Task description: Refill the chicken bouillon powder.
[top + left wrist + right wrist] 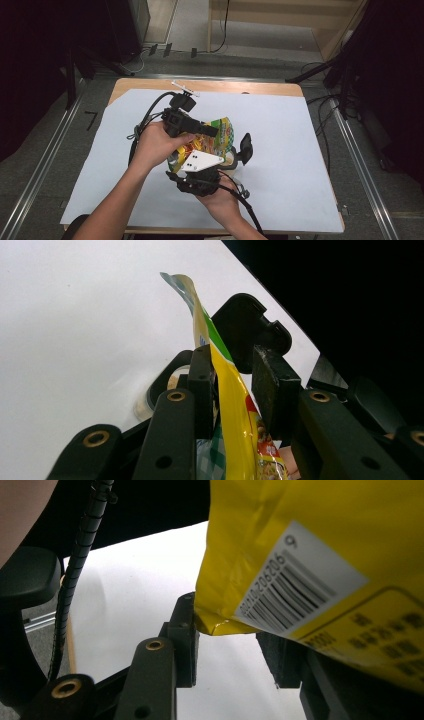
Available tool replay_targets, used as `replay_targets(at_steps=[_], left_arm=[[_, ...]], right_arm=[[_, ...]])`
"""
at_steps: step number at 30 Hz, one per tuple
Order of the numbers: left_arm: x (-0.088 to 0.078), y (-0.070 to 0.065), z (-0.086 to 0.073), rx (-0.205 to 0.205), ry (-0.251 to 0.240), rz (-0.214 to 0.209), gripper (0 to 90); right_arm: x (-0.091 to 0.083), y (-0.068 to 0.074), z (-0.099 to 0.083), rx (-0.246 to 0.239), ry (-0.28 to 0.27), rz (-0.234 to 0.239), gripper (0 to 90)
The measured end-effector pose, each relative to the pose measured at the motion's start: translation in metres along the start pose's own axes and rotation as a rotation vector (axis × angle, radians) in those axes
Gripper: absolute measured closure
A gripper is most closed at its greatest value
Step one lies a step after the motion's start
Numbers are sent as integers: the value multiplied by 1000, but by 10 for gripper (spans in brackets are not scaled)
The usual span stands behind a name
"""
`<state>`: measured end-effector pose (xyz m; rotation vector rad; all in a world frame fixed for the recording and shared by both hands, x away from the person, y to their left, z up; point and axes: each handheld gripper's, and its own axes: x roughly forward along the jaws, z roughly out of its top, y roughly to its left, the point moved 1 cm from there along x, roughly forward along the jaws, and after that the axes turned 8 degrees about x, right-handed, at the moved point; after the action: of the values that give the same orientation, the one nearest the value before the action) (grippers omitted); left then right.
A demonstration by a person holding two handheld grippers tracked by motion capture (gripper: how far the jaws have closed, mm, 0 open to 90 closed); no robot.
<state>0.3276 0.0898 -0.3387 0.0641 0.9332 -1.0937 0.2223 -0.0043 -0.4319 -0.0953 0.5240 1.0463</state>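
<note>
A yellow snack bag [222, 131] with green and red print is held up over the middle of the table between both hands. My left gripper [215, 132] comes in from the left. In the left gripper view the bag [232, 405] stands edge-on between the jaws of that gripper [232, 370], filling the gap, its sealed top sticking out beyond them. My right gripper [227, 152], with a grey plate on top, reaches in from below. In the right gripper view the bag's barcode corner [300, 540] sits between the jaws of that gripper [230, 640], touching the left pad [186, 630] and covering the right one.
A white sheet [290, 150] covers the wooden table. A pale ring-shaped object [231, 161] lies on it just under the bag, also in the left gripper view [150, 402]. Cables trail from both grippers. Metal rails and a dark floor flank the table.
</note>
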Motion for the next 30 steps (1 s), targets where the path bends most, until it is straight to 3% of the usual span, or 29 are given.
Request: replay_targets(at_steps=[30], left_arm=[[1,1,0,-8,4,-4,717]], right_arm=[[0,0,0,4,4,0,632]])
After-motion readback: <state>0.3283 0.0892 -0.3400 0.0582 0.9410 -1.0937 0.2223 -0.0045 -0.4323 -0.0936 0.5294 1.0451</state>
